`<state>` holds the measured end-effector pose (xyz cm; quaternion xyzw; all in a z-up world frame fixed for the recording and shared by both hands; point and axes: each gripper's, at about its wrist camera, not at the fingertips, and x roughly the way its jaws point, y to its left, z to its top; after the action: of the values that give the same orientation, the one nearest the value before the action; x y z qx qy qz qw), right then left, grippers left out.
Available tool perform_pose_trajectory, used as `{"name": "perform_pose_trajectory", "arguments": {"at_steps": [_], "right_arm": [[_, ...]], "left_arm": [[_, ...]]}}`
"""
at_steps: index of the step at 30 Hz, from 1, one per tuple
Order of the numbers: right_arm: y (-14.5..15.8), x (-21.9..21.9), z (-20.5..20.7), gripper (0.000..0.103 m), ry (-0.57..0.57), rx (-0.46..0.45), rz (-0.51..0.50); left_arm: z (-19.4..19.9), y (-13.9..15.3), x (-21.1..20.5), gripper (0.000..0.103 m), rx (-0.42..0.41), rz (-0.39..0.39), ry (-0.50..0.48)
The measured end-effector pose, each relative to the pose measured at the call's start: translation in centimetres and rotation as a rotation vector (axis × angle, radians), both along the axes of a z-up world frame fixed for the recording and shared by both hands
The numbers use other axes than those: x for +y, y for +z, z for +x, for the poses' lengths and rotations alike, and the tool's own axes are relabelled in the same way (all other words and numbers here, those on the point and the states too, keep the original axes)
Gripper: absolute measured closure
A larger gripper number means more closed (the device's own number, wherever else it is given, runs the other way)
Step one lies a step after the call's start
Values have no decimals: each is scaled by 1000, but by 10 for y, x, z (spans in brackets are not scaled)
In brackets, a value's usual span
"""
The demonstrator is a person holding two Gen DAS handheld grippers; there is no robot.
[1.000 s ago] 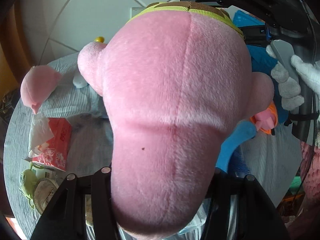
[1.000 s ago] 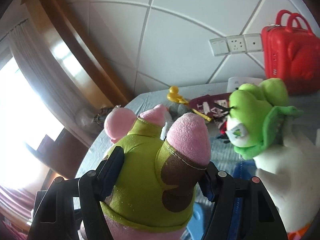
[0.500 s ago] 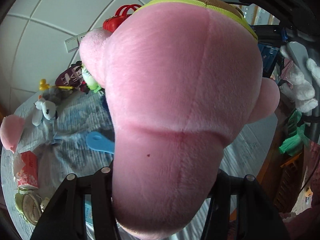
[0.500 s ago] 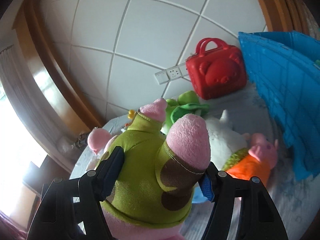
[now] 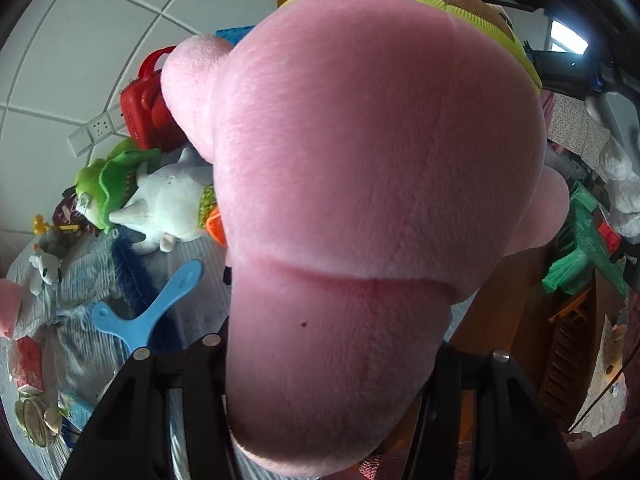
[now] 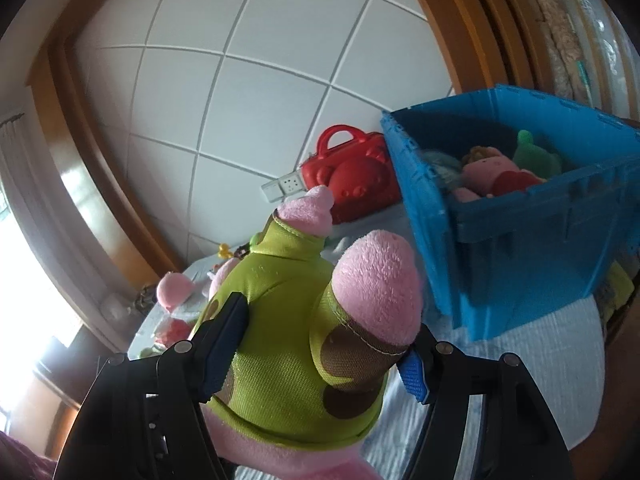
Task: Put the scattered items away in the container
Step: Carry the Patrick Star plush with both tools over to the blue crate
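The pink starfish plush [image 5: 372, 208] is clamped by both grippers, left gripper [image 5: 320, 380] and right gripper [image 6: 320, 344]. Its face is hidden. Its legs are pointed up toward the blue crate [image 6: 520, 232].

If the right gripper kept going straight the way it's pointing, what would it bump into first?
Probably the tiled wall, though depth is unclear. The right gripper is shut on the pink plush toy; the blue crate sits off to the right.
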<state>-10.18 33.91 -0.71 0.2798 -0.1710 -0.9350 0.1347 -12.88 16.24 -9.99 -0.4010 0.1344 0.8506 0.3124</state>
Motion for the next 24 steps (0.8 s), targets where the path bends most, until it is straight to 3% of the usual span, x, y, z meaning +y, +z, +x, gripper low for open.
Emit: {"name": "perform_pose_trajectory", "arguments": {"at_steps": [7,15,24], "right_arm": [[13,54,47,35,-126,45,-15],[30,92,89,35,-284,79,-15],[46,120,102,35,-348,103,-5]], "left_arm": [[15,19,63,50,47,-21,-143],[24,35,108,51,85,-9,-299],[15,42,141,50,116,3,-346]]}}
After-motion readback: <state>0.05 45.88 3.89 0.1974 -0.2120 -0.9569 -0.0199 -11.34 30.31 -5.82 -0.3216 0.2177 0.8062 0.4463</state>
